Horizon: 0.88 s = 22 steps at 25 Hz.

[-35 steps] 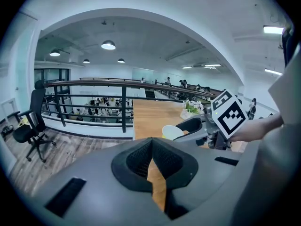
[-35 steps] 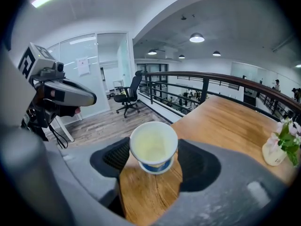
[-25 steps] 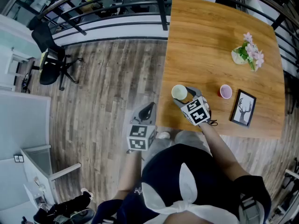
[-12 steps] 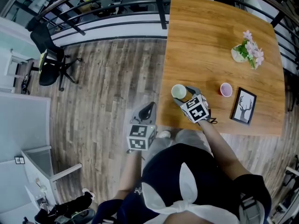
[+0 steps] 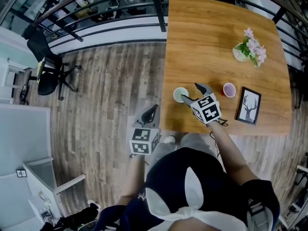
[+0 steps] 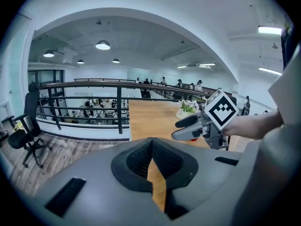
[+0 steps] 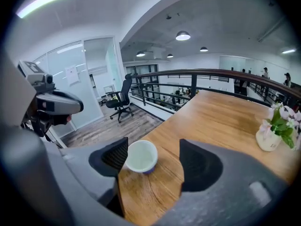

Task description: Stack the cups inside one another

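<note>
Head view puts the left gripper [image 5: 153, 111] furthest left, hanging over the wooden floor just off the desk [image 5: 211, 28] edge; its own view shows the jaws brought together with nothing between them, so it takes no part in the work at this point. Next along, a pale cup [image 5: 181, 95] stands upright on the desk near its front left corner. The right gripper [image 5: 190, 92] is spread wide around it and its jaws have just been opening. In the right gripper view the cup sits between the jaws, close against the left-hand pad, with clear desk showing between it and the other pad, so it is not clamped. Further right, well apart from the pale cup, a pink cup [image 5: 229, 89] stands upright, and beside it lies a framed deer picture [image 5: 248, 106]. A vase of flowers [image 5: 248, 49] sits further back. Judging by this, no cup is inside another yet. The whole stack remains to be made: one cup has to be gripped, carried across to the other and lowered into it.
</note>
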Each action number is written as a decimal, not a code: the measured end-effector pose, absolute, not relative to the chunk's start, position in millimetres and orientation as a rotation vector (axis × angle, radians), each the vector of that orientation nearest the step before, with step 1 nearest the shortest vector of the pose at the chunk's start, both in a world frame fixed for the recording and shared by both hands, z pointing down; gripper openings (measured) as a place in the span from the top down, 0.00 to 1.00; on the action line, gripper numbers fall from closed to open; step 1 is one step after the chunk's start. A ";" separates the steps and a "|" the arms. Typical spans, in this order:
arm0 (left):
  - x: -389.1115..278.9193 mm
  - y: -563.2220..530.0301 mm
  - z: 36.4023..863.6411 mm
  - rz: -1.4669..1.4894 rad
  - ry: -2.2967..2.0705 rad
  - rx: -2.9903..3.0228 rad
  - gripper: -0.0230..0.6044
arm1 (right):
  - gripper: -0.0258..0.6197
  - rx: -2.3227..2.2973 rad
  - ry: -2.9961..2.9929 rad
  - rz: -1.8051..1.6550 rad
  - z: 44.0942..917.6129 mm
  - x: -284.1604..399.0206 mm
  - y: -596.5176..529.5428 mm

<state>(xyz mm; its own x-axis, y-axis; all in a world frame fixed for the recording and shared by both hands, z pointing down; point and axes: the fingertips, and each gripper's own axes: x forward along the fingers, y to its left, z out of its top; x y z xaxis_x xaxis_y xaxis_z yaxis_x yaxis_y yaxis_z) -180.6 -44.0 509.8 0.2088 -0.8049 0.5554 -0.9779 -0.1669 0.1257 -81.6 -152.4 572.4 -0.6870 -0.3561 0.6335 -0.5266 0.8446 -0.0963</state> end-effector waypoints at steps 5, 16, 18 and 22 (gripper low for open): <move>-169.9 -55.8 507.3 0.514 -1.616 2.087 0.94 | 0.43 0.769 -2.404 0.376 554.9 -49.4 -168.4; -122.0 -78.9 501.5 0.524 -1.483 2.224 0.94 | 0.43 1.059 -2.347 0.415 531.3 44.0 -186.6; -112.9 -82.8 501.6 0.520 -1.464 2.247 0.94 | 0.43 1.107 -2.328 0.425 530.1 62.3 -188.5; -95.1 -88.0 501.5 0.526 -1.420 2.281 0.94 | 0.43 1.181 -2.295 0.447 528.8 94.4 -189.3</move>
